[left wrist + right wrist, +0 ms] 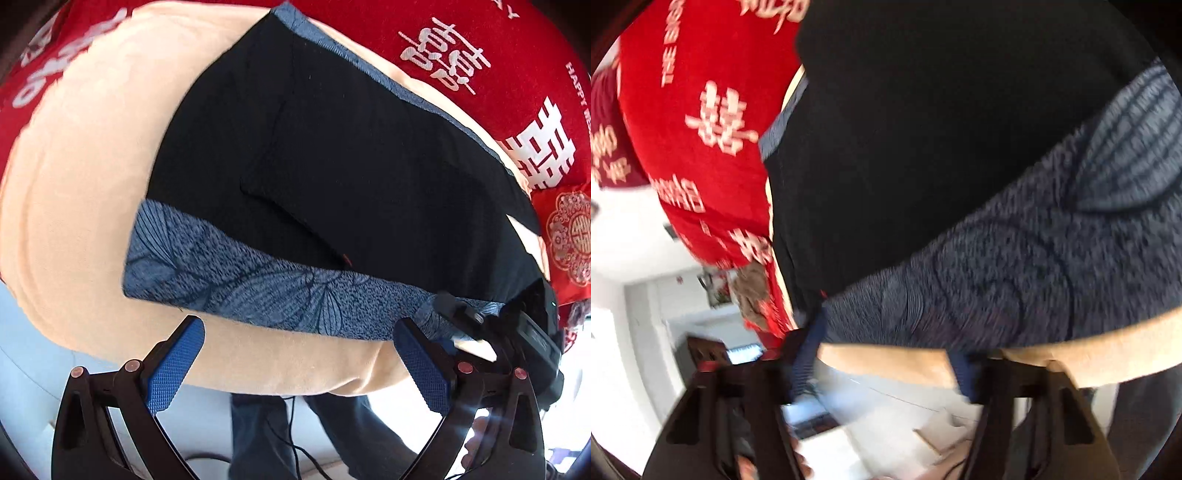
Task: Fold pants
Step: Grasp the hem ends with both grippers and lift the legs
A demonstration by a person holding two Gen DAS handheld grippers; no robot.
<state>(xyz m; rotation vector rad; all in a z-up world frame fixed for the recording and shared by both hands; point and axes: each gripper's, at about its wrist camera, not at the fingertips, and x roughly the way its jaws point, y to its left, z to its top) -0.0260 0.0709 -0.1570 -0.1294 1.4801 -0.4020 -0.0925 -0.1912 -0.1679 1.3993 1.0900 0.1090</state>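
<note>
Black pants [332, 155] with a blue leaf-patterned side band [258, 288] lie flat on a beige sheet [74, 184]. My left gripper [299, 354] is open and empty, its blue pads [173, 365] just short of the band's near edge. My right gripper [517, 325] shows at the band's right end in the left wrist view. In the blurred right wrist view the right gripper [886, 362] is open, its fingertips at the near edge of the pants [923, 147] and the band [1034, 266], holding nothing.
A red blanket with white characters [498, 55] lies beyond the pants; it also shows in the right wrist view [701, 129]. The beige sheet's front edge [295, 376] drops to a pale floor. The person's legs [266, 435] and a cable are below.
</note>
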